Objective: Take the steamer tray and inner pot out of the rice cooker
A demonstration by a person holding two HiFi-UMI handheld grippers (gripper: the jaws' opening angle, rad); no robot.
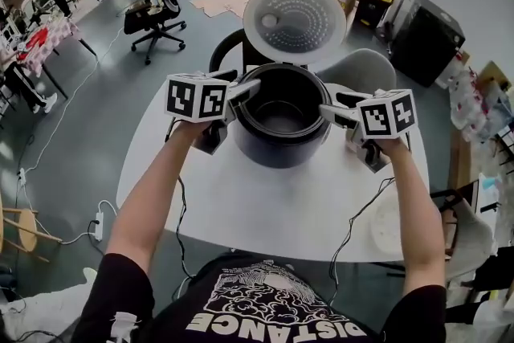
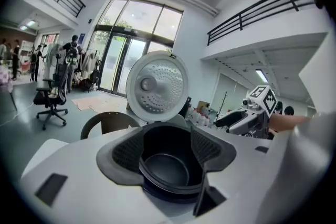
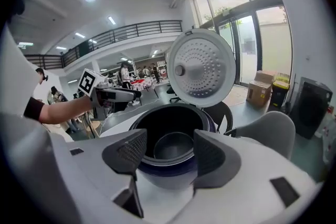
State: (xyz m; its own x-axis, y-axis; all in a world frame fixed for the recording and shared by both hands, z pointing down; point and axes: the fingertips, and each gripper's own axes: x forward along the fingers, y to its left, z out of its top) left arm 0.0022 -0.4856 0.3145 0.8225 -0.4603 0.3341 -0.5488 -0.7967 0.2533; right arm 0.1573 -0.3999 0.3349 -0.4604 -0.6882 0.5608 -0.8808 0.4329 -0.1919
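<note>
1 shirt (image 1: 273,309) reading DISTANCE, open rice cooker (image 1: 277,150), inner pot (image 1: 281,116) inside

shirt (image 1: 265,303): black T-shirt, short sleeves, white graphic and white block lettering across the chest.
left tongs (image 1: 245,86): pale grey moulded shell, two broad jaws faced with dark grey ribbed pads (image 2: 127,152).
right tongs (image 1: 332,108): same pale grey build, same dark ribbed facing.
marker cubes (image 1: 197,98): white, black square patterns on each face, one cube on each tongs.
cables (image 1: 181,221): thin and black, one trailing from each tongs.
</note>
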